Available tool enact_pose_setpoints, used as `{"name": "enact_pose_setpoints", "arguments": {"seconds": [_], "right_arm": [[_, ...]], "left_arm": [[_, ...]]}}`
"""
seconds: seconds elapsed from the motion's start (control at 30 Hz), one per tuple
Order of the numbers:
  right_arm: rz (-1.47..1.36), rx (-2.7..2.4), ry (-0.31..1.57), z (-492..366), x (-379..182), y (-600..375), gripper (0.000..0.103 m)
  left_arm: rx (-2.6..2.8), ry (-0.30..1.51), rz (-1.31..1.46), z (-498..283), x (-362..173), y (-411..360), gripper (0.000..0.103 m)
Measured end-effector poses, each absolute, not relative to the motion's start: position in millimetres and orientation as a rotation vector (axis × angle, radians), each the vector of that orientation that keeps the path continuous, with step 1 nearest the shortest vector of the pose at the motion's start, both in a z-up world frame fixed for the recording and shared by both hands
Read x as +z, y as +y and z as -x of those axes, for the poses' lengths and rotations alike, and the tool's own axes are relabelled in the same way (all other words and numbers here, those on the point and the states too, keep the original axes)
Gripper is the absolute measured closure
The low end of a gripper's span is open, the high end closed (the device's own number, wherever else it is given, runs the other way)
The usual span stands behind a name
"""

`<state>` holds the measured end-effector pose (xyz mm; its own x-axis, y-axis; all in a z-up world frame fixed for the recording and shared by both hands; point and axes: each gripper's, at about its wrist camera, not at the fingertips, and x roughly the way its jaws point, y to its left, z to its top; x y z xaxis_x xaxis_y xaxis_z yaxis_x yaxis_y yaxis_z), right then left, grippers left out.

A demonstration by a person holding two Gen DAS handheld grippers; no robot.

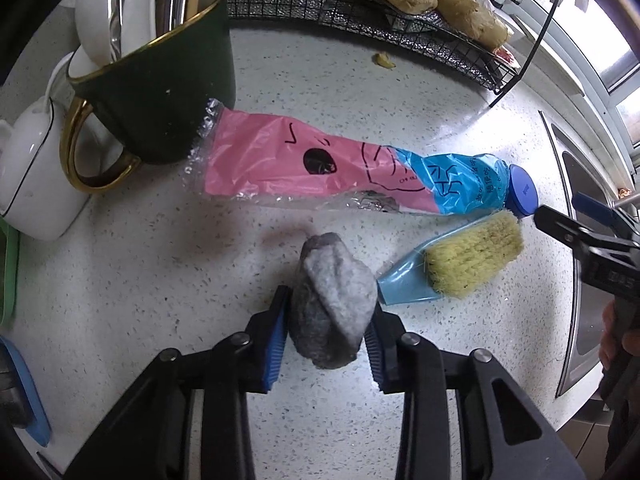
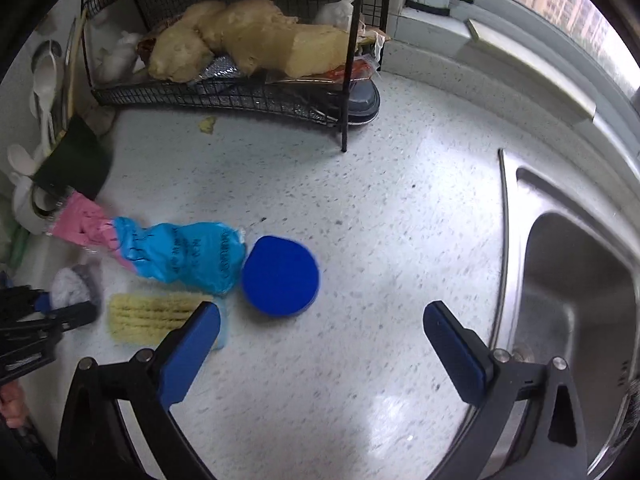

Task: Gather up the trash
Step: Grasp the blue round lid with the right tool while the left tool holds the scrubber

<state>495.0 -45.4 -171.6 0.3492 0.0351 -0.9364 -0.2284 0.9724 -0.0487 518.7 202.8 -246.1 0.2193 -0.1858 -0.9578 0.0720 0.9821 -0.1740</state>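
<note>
Between the blue pads of the left gripper (image 1: 326,334) sits a crumpled grey wad (image 1: 330,300) of what looks like tissue or cloth, pinched on both sides and held just over the speckled white countertop (image 1: 160,280). Just right of the wad lies a yellow bristle brush head (image 1: 472,258) on a pale blue plastic piece (image 1: 400,284). Beyond them a long pink and blue plastic wrapper (image 1: 320,168) stretches across the counter, its pink end touching a dark green mug (image 1: 172,92) with a gold rim and handle that holds spoons and other utensils, its blue end meeting a round blue cap (image 1: 522,192). A white ceramic container (image 1: 36,184) stands left of the mug at the counter's left edge.

The right gripper (image 2: 322,326) hangs with its jaws spread wide and nothing between them, above bare counter just in front of the blue cap, with the brush head beside its left finger. A steel sink (image 2: 580,300) is set into the counter's right edge. Along the back edge stands a black wire rack (image 2: 240,92) carrying pieces of ginger (image 2: 248,40), and a small yellow scrap (image 2: 208,124) lies on the counter just in front of it
</note>
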Motion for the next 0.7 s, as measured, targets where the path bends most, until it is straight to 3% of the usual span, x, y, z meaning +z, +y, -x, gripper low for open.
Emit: {"name": "enact_pose_setpoints", "arguments": {"seconds": [0.13,0.2,0.37,0.63,0.7], "right_arm": [[0.216,0.184,1.219,-505,-183,-37,0.003],[0.232,0.187,1.212,-510,-188,-33,0.013],[0.229,0.221,1.222,-522,-203,-25,0.014],[0.199,0.237,1.201,-531,-204,-28,0.037],[0.201,0.247,1.193,-529,-202,-31,0.054]], "left_arm": [[-0.182,1.333,0.095,-517,-247,202,0.071],[-0.184,1.332,0.091,-517,-247,202,0.071],[-0.182,1.328,0.108,-520,-248,202,0.072],[-0.165,1.305,0.130,-515,-245,209,0.076],[-0.154,1.298,0.123,-511,-242,209,0.077]]}}
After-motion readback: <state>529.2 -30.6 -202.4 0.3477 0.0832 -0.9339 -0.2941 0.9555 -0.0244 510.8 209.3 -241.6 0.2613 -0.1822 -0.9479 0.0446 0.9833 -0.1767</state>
